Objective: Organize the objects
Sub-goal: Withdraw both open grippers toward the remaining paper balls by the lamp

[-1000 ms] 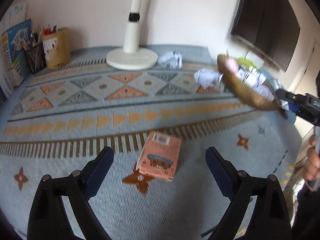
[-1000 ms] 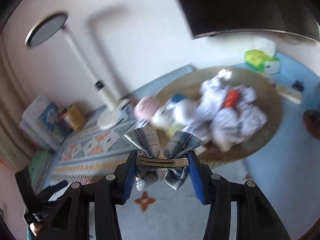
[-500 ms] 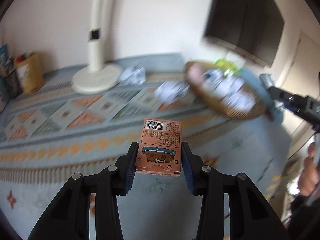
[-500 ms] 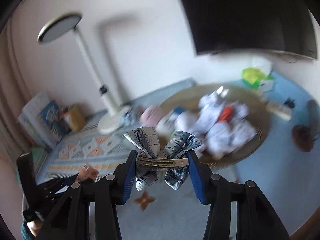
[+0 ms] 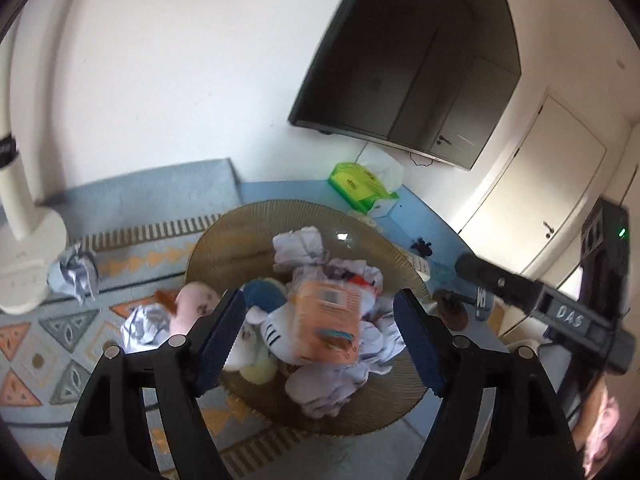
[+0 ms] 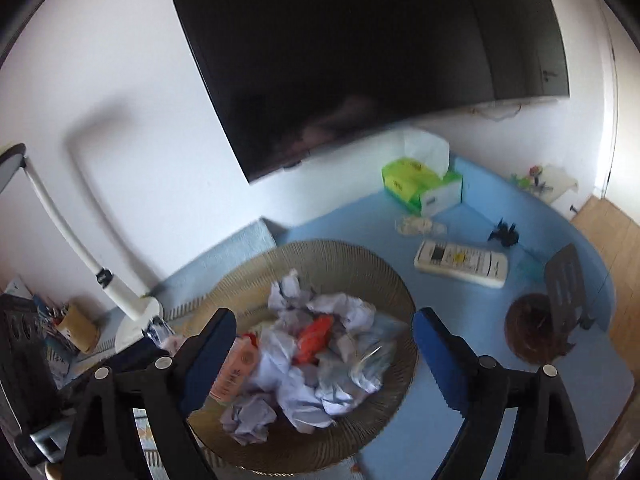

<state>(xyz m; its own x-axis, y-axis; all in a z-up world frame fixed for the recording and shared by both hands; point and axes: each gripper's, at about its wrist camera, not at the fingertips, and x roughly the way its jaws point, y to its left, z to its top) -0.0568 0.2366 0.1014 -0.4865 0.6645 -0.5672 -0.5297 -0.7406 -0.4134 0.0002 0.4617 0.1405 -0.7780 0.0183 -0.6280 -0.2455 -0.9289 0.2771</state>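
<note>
1. Your left gripper [image 5: 320, 340] hangs over the near half of the woven basket [image 5: 248, 224]; its jaws have just been opening and stand apart, gripping nothing.
2. The pink carton [image 5: 326, 322], blurred, sits between those jaws but clear of both pads, on top of the heap in the basket.
3. Your right gripper [image 6: 324, 354] is over the same basket from its other side; its jaws have just been opening and are spread wide, with nothing clamped.
4. The plaid hair bow [image 6: 366, 364], blurred, lies on the crumpled paper balls [image 6: 296, 392] inside the basket, toward its right rim.
5. A plush toy [image 5: 194, 306] leans at the basket's left rim.
6. Two more paper balls [image 5: 76, 276] lie on the patterned mat [image 5: 52, 332], left of the basket.
7. Farther back, a green tissue box [image 6: 420, 186] stands near the worktop's far edge, by the wall.
</note>
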